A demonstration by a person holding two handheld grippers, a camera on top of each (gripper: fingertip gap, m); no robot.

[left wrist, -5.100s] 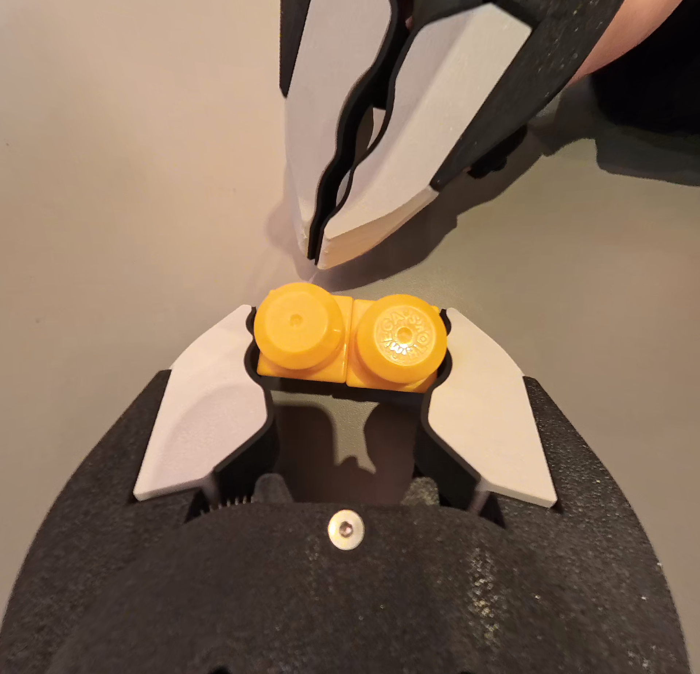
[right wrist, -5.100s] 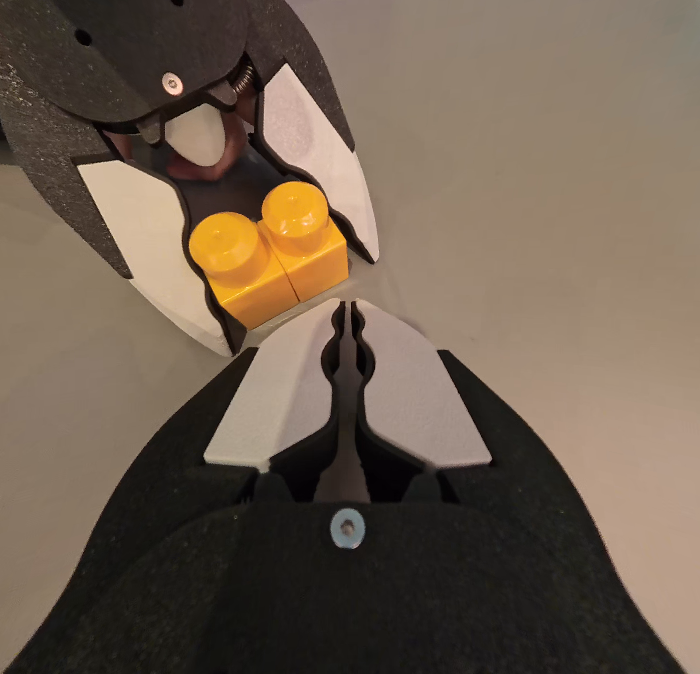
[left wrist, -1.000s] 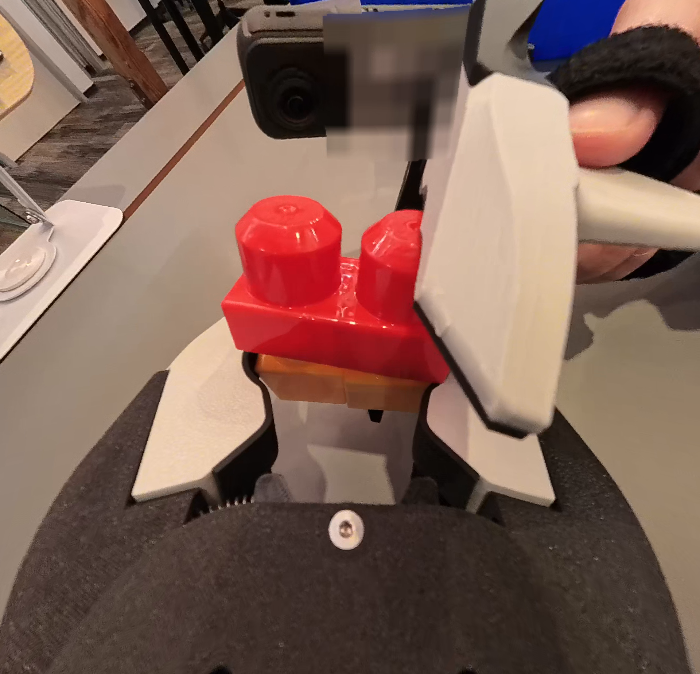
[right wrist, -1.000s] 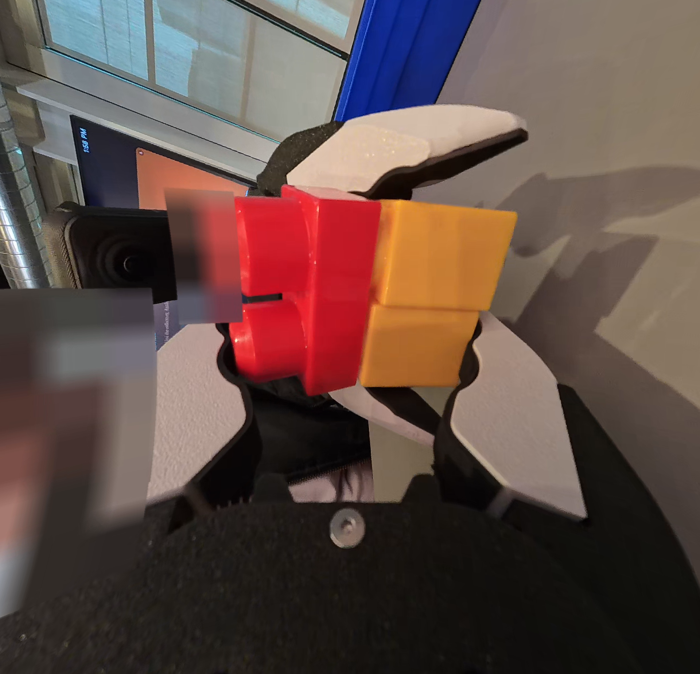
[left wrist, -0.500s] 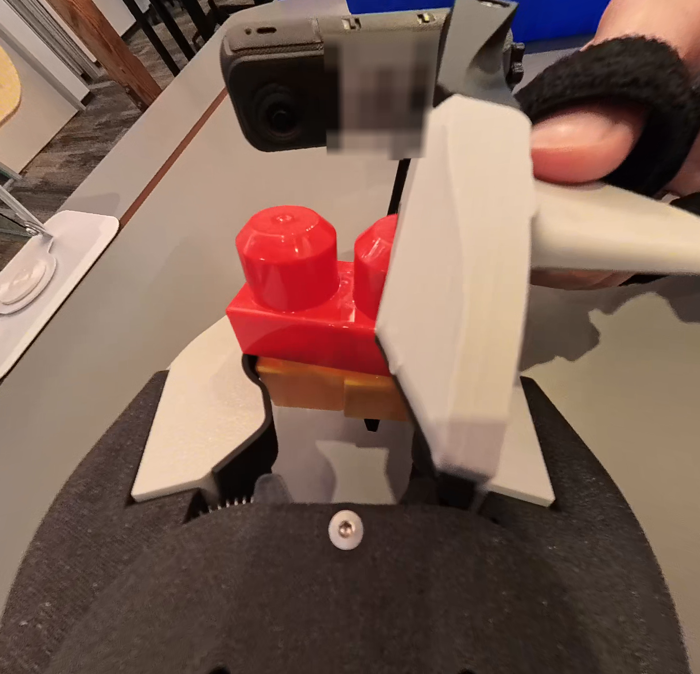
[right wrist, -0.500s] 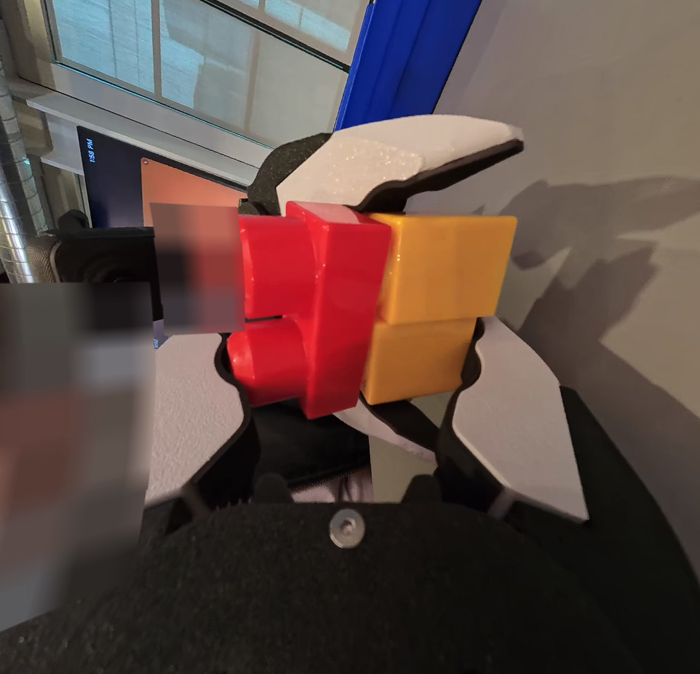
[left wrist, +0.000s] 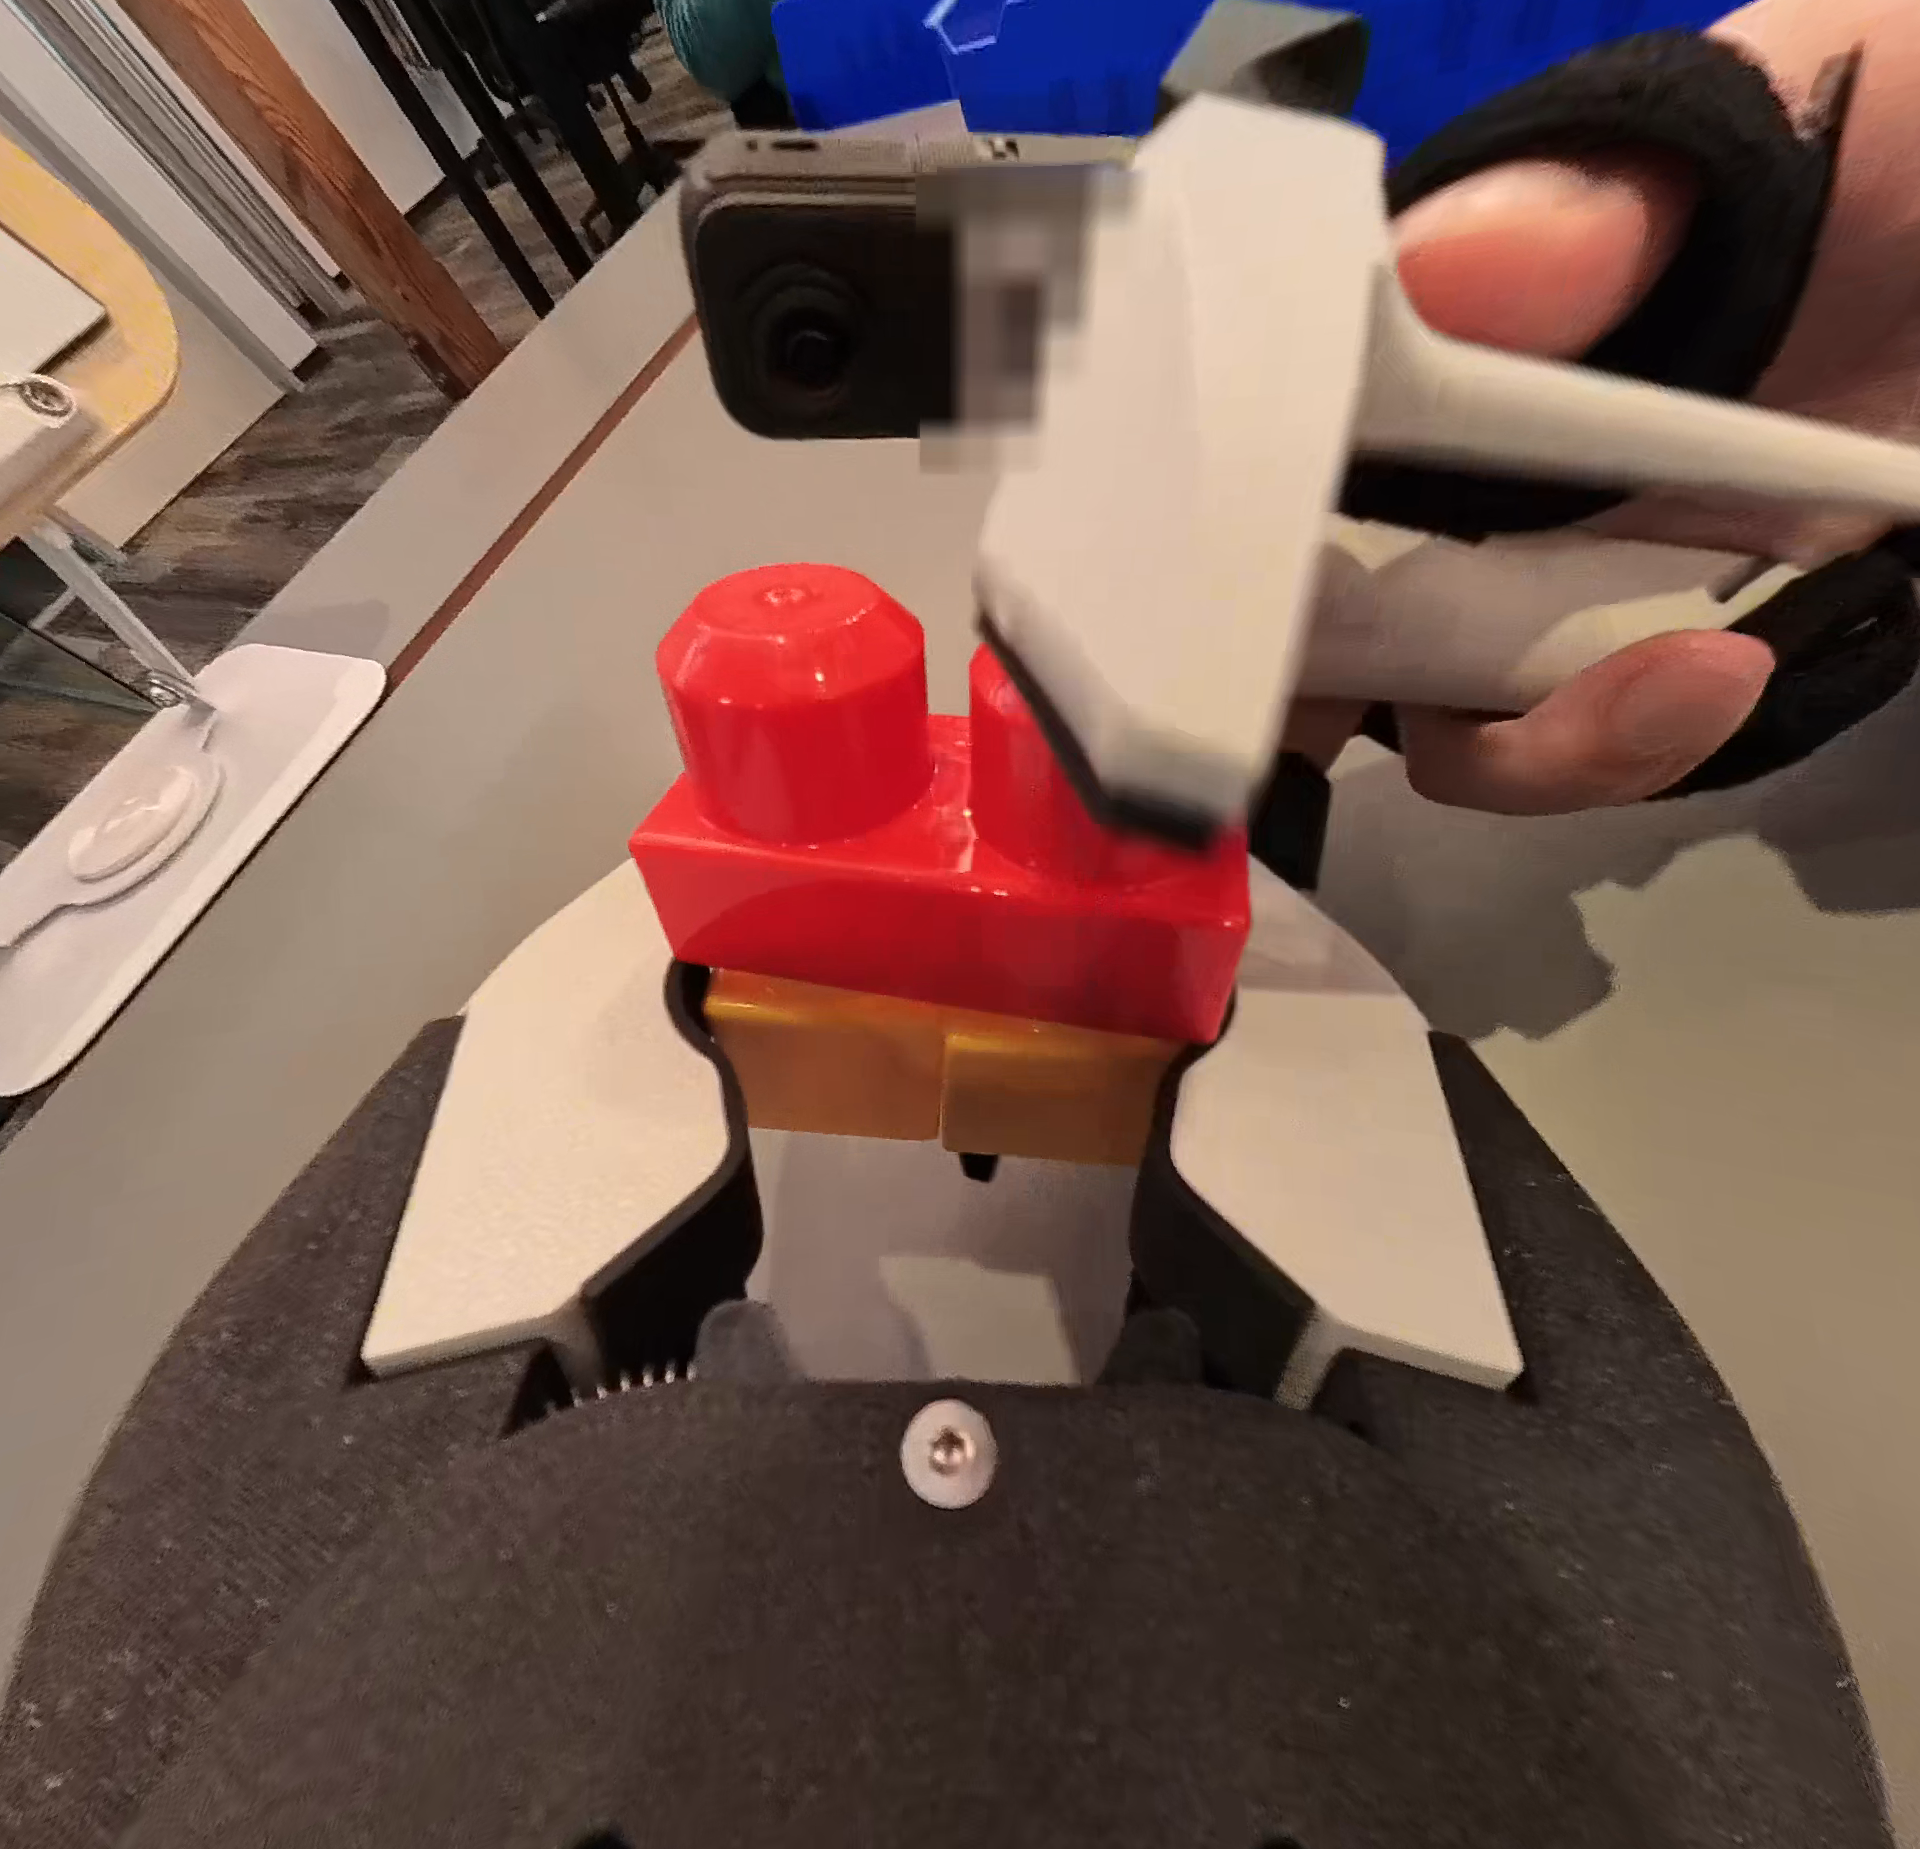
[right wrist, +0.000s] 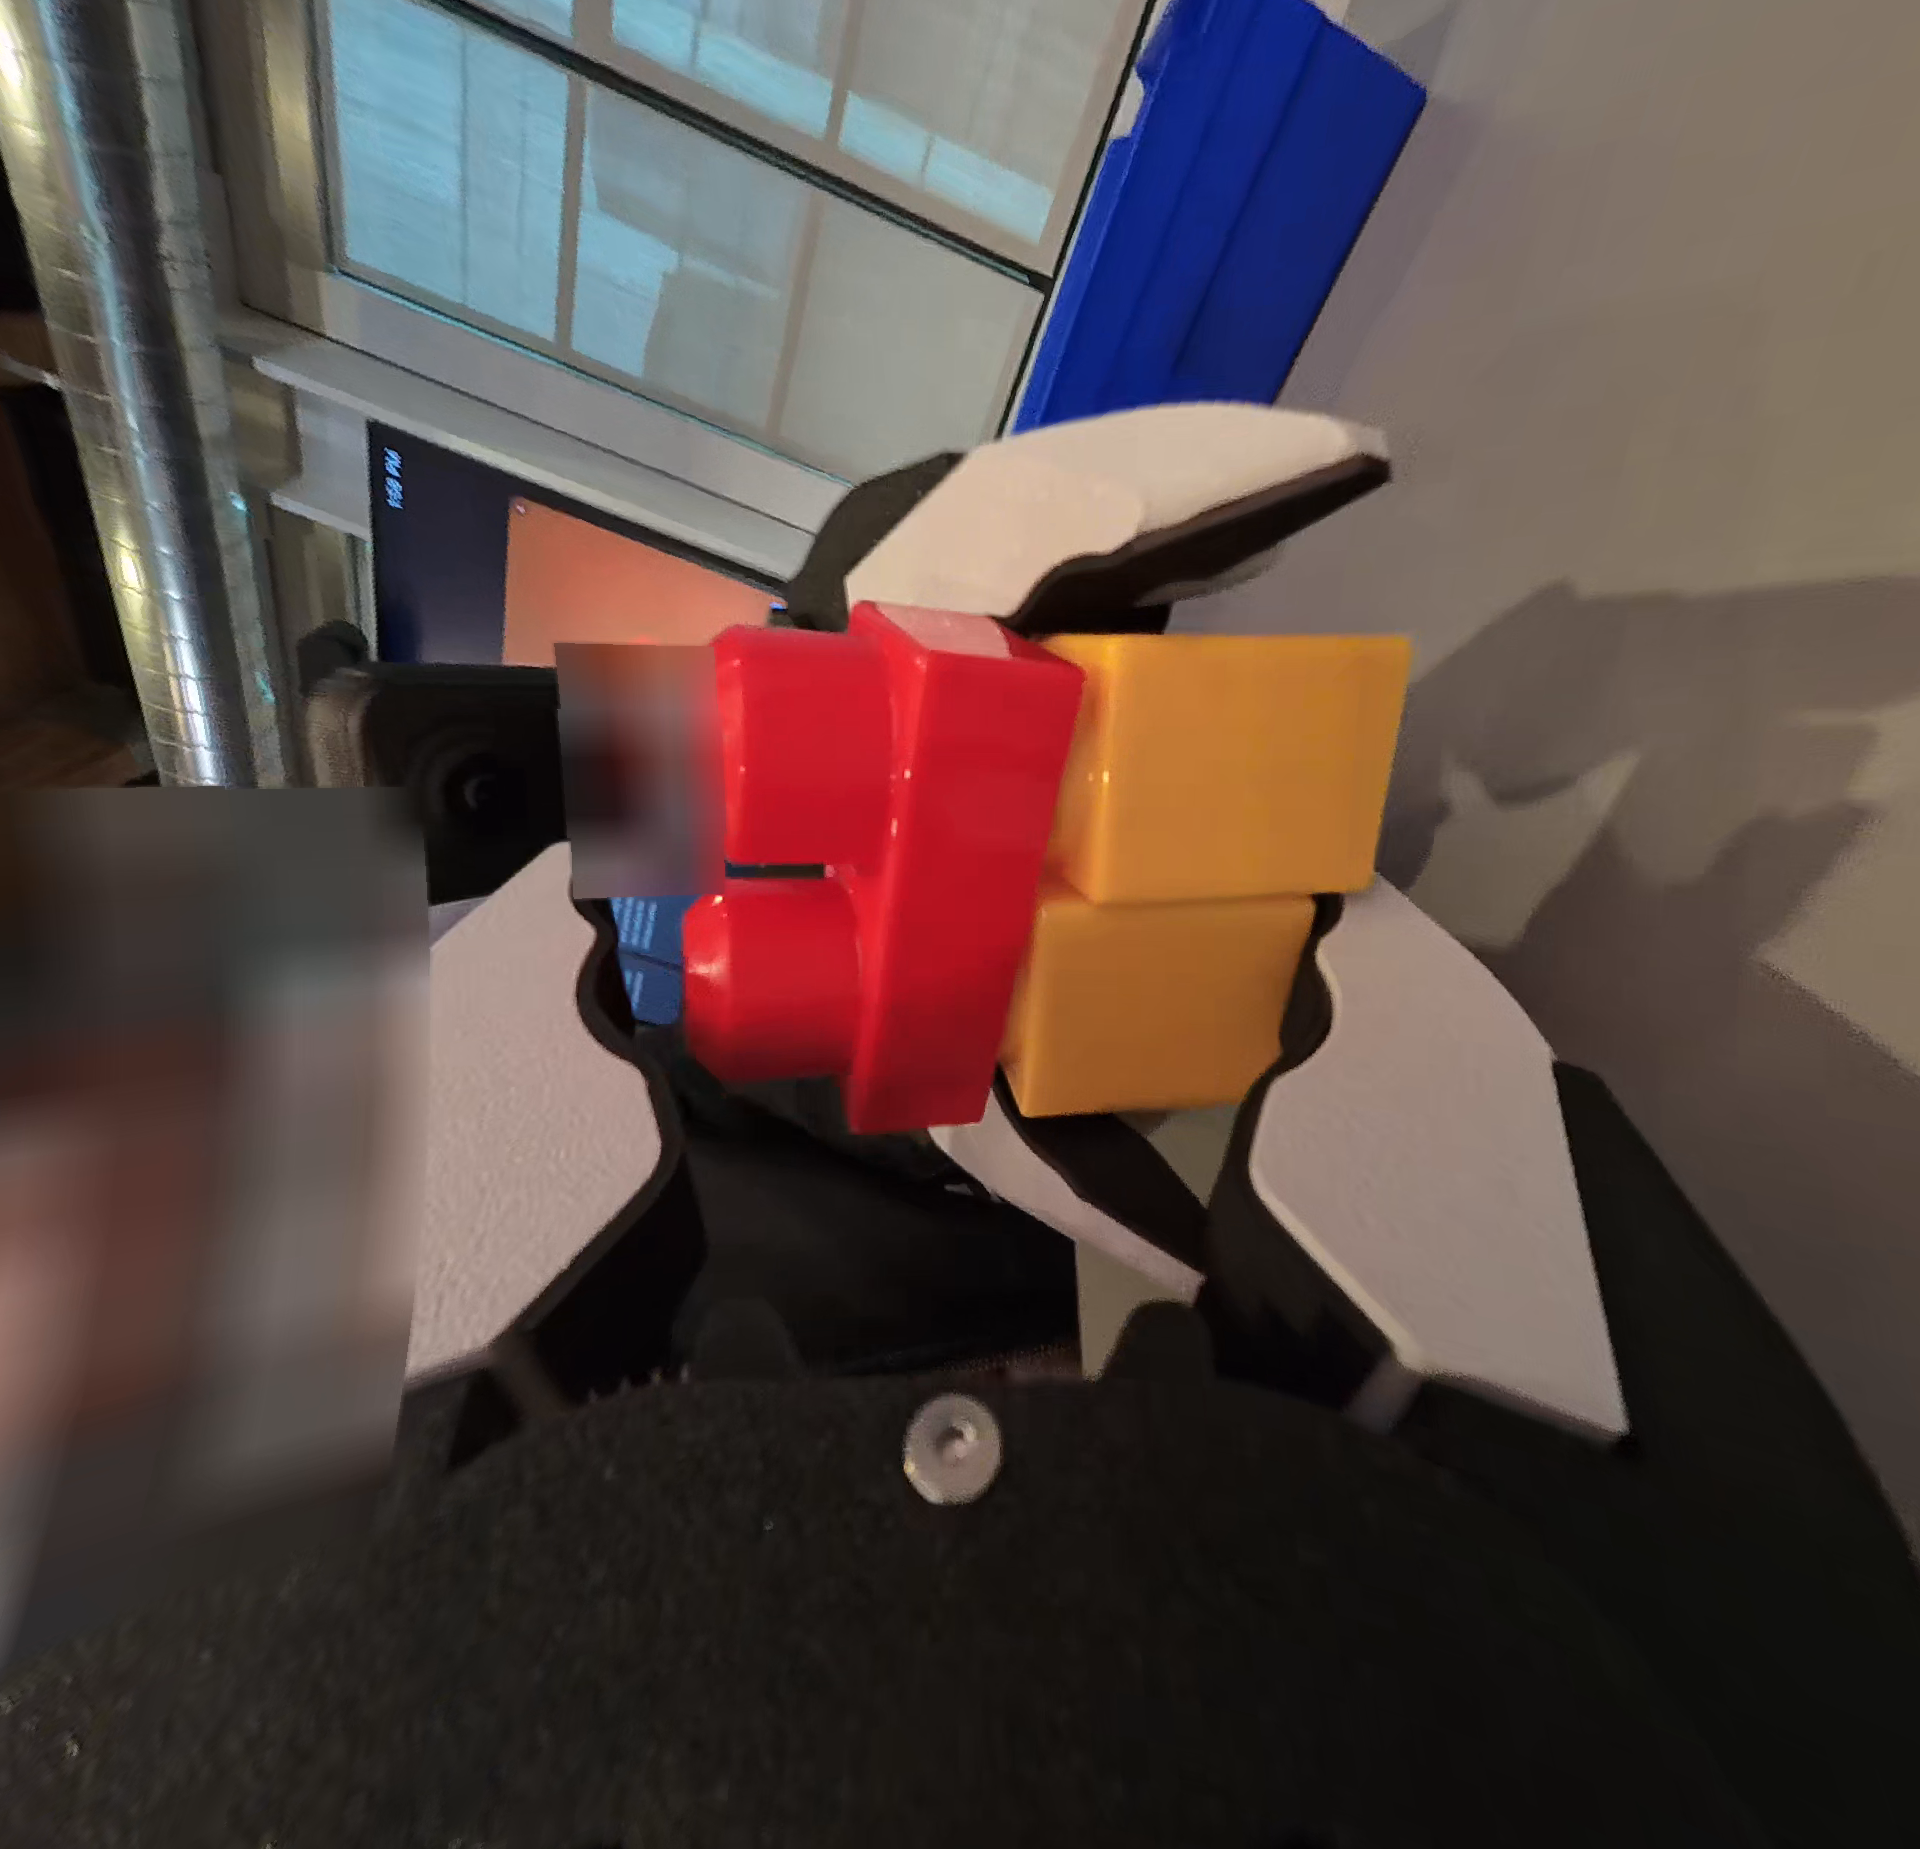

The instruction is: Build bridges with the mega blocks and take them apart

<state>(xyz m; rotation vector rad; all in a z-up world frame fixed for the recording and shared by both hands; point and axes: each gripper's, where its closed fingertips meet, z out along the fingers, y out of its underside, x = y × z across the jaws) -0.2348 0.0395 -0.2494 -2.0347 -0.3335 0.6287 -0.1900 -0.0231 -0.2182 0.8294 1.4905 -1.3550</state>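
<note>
My left gripper [left wrist: 951,1056] is shut on two yellow blocks [left wrist: 935,1072] held side by side. A red two-stud block [left wrist: 935,906] sits across their tops. In the right wrist view the stack lies sideways, with the red block [right wrist: 935,864] to the left of the yellow blocks [right wrist: 1216,843]. My right gripper [right wrist: 961,968] straddles the stack from stud tops to yellow bottoms with its jaws wide. A small gap shows beside the lower red stud. One right finger [left wrist: 1164,573] hangs over the right red stud. The left gripper's fingers [right wrist: 1143,495] clamp the stack above and below.
The grey table [left wrist: 416,760] lies under the stack, its far edge at the upper left. A white pad [left wrist: 156,791] lies at the left. A blue bin [left wrist: 1143,23] stands at the back. A person's hand [left wrist: 1558,272] holds the right gripper. Left tips to right tips: about 6 cm.
The red block now sits on the yellow pair, which is lifted off the table. In the last second the right gripper's finger has drawn up off the stack's right side, leaving a gap at the stud.
</note>
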